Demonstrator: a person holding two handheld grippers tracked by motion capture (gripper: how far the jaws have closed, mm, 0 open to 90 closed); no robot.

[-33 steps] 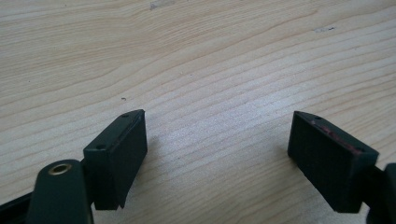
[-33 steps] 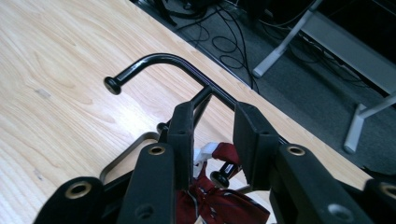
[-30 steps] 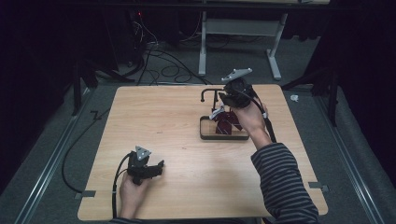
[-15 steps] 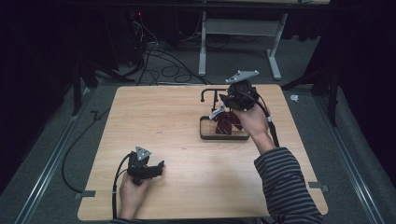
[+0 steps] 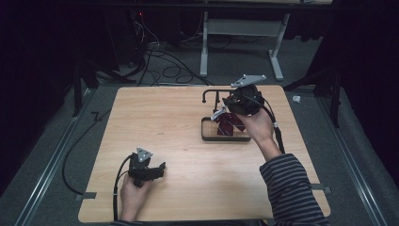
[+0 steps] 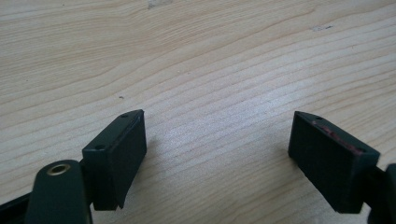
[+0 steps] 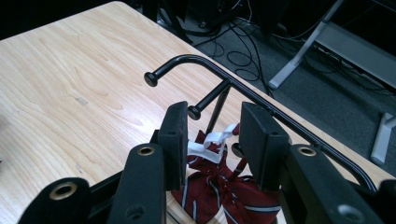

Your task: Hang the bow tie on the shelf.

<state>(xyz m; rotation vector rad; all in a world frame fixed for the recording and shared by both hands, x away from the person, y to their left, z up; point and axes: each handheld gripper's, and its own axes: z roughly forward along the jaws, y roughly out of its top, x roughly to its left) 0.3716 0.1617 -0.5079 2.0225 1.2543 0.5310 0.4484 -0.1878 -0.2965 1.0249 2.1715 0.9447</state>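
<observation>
A dark red striped bow tie [image 5: 230, 125] lies in a small black tray [image 5: 207, 138] at the table's right middle. A black wire stand [image 5: 214, 94] with knobbed hooks [image 7: 187, 60] rises behind the tray. My right gripper [image 5: 225, 107] hovers over the tray and stand. In the right gripper view its jaws [image 7: 212, 135] have just been opening. The tie's white strap [image 7: 208, 145] runs up between them without being pinched. The bow tie [image 7: 219, 193] hangs just below. My left gripper [image 5: 161, 169] rests near the front left of the table, open [image 6: 217, 140] over bare wood.
The wooden table [image 5: 155, 122] has its front edge close to both forearms. On the floor behind it lie black cables [image 5: 160, 56], with a white desk frame [image 5: 240, 33] beyond them. Dark stands flank the table on both sides.
The right hand has drifted slightly to the right above the tray. The left hand and its gripper have stayed where they were.
</observation>
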